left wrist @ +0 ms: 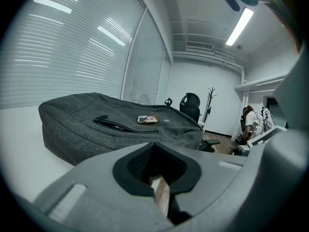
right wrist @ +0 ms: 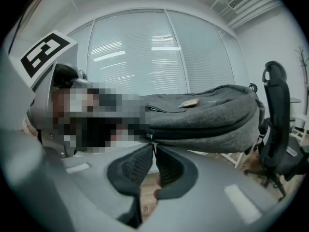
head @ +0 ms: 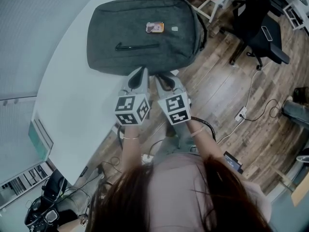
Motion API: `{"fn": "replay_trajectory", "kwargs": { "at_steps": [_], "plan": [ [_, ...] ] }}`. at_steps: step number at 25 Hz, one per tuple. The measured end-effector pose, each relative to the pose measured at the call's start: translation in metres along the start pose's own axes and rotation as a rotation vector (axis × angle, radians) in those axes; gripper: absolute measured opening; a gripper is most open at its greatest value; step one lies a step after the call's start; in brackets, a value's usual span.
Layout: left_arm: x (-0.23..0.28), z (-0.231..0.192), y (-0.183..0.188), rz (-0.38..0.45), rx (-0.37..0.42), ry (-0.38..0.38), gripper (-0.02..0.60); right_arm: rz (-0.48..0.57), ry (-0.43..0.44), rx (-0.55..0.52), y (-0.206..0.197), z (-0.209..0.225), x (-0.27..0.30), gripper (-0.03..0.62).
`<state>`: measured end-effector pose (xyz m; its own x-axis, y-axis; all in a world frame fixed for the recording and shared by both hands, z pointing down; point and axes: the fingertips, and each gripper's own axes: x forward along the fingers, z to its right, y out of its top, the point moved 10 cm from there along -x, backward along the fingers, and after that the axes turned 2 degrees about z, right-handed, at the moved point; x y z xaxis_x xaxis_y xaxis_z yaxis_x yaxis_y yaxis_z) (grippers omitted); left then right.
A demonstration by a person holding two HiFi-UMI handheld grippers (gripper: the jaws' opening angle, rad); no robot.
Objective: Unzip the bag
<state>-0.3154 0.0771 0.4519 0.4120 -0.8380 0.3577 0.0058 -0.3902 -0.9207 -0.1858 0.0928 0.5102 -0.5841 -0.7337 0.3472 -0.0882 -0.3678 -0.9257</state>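
A grey backpack (head: 140,33) lies flat on the white table (head: 72,105), with an orange label (head: 154,27) on top. Both grippers sit side by side at its near edge. My left gripper (head: 141,74) is shut with nothing between its jaws. In the left gripper view its tips (left wrist: 154,146) point over the backpack (left wrist: 111,124). My right gripper (head: 161,79) sits at the bag's side seam. In the right gripper view its jaws (right wrist: 153,148) are closed on the thin zipper pull (right wrist: 150,137) hanging from the backpack (right wrist: 212,115).
The table's curved edge runs just under the grippers, with wooden floor below. A black office chair (head: 263,30) stands to the right of the bag. Cables and a power strip (head: 240,114) lie on the floor. Window blinds line the left side.
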Motion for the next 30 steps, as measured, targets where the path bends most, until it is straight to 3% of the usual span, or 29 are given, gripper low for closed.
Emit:
{"fn": "replay_trajectory", "kwargs": {
  "at_steps": [12,19,30],
  "plan": [
    [0.008,0.000,0.002,-0.086,0.000,-0.003,0.009,0.023,0.023,-0.060,0.000,-0.003,-0.006,0.008],
    [0.013,0.005,0.001,-0.152,0.086,0.037,0.009,-0.002,0.002,-0.101,-0.001,-0.004,-0.012,0.005],
    [0.017,0.003,0.003,-0.201,0.063,0.023,0.009,-0.011,0.004,-0.076,-0.002,0.001,-0.016,0.005]
  ]
}}
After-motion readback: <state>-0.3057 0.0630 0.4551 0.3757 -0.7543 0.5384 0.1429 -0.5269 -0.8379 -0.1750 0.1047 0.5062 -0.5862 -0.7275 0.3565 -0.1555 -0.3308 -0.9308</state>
